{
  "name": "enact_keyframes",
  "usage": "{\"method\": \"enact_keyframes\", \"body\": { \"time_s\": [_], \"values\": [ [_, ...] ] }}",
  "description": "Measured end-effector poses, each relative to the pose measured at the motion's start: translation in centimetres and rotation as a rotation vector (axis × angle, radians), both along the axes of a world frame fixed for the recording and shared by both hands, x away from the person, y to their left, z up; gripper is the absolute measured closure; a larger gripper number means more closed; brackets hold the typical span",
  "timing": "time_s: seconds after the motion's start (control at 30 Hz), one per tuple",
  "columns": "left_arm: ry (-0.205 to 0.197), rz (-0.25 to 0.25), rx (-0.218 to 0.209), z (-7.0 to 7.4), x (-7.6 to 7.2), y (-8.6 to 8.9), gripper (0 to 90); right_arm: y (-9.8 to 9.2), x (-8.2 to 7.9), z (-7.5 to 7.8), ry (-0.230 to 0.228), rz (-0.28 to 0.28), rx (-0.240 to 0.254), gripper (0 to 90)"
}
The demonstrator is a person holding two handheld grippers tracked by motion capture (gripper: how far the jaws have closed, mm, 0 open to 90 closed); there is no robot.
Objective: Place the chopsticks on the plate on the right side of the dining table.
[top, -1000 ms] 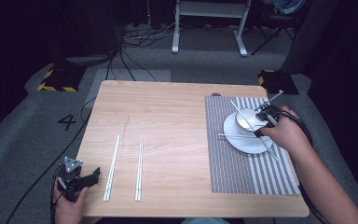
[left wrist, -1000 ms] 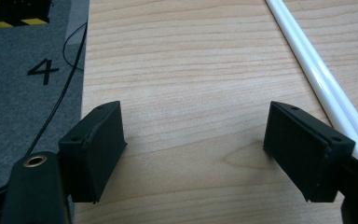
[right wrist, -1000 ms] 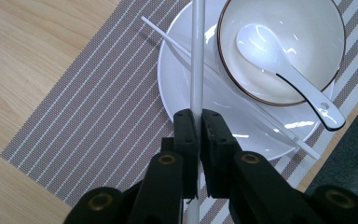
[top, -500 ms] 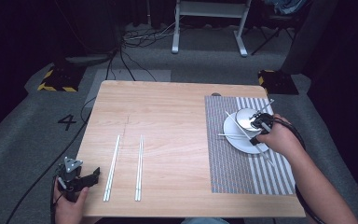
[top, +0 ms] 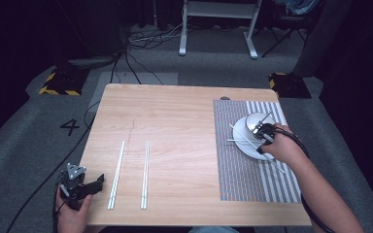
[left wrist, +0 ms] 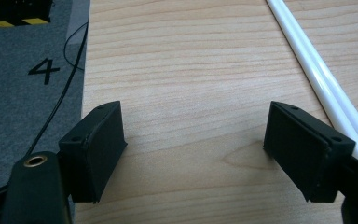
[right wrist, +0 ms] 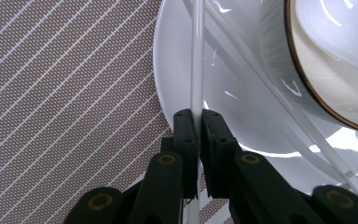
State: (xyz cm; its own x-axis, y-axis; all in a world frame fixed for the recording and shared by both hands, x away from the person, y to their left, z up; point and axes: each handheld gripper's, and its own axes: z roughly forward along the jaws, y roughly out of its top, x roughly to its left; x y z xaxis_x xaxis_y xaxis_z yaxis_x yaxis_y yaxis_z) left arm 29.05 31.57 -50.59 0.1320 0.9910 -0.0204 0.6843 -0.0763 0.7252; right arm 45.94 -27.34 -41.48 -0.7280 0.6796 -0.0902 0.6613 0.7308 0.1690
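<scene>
Right gripper (right wrist: 195, 122): black jaws closed on a thin white plastic chopstick (right wrist: 196, 56), pinched between the pads; the stick runs up across the rim of the round glossy white plate (right wrist: 177, 70). A second white chopstick (right wrist: 279, 102) lies slantwise on the plate, passing just beside the white bowl with a brown rim (right wrist: 326, 60) that sits on it. In the high view the right gripper (top: 263, 131) is over the plate (top: 240, 141), with the hand behind it.

Plate rests on a grey woven placemat with pale stripes (top: 233, 170), matte and textured, which covers the right part of the light wooden table (top: 175, 116) almost to its right and near edges.

Left gripper (top: 80, 184): at the near-left table corner, jaws wide apart, nothing between them, bare wood grain below. Two pairs of long white sticks (top: 117, 172) (top: 145, 174) lie parallel just to its right.

Open room: the table's middle and far half, smooth bare wood.
</scene>
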Motion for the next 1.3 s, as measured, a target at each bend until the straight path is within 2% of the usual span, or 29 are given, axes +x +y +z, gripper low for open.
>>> {"method": "enact_keyframes", "body": {
  "time_s": [0.3, 0.57, 0.8, 0.87, 0.97, 1.07, 1.13, 1.3],
  "values": [
    [0.000, 0.000, 0.000, 0.0, 0.0, 0.0, 20.0, -0.2, 0.8, -1.3, -0.004, 0.002, -0.022, 85.6],
    [0.000, 0.000, 0.000, 0.0, 0.0, 0.0, 20.0, -0.6, 1.4, -2.0, -0.008, -0.008, -0.011, 85.5],
    [0.002, -0.002, 0.002, 0.0, 0.0, 0.0, 20.0, -0.9, 1.8, -2.6, -0.033, 0.002, -0.008, 83.5],
    [0.002, -0.002, 0.002, 0.0, 0.0, 0.0, 20.0, -0.9, 1.8, -2.7, -0.043, 0.007, -0.012, 79.6],
    [0.000, 0.000, 0.000, 0.0, 0.0, 0.0, 20.0, -1.0, 1.7, -2.8, -0.072, 0.011, -0.013, 68.5],
    [0.000, 0.000, 0.000, 0.0, 0.0, 0.0, 20.0, -1.0, 1.1, -2.5, -0.125, 0.009, -0.020, 56.7],
    [0.000, 0.000, 0.000, 0.0, 0.0, 0.0, 20.0, -1.2, 0.4, -2.0, -0.136, 0.009, -0.015, 51.0],
    [0.000, 0.000, 0.000, 0.0, 0.0, 0.0, 20.0, -2.2, -1.3, -1.3, -0.149, -0.020, -0.001, 43.9]
  ]
}}
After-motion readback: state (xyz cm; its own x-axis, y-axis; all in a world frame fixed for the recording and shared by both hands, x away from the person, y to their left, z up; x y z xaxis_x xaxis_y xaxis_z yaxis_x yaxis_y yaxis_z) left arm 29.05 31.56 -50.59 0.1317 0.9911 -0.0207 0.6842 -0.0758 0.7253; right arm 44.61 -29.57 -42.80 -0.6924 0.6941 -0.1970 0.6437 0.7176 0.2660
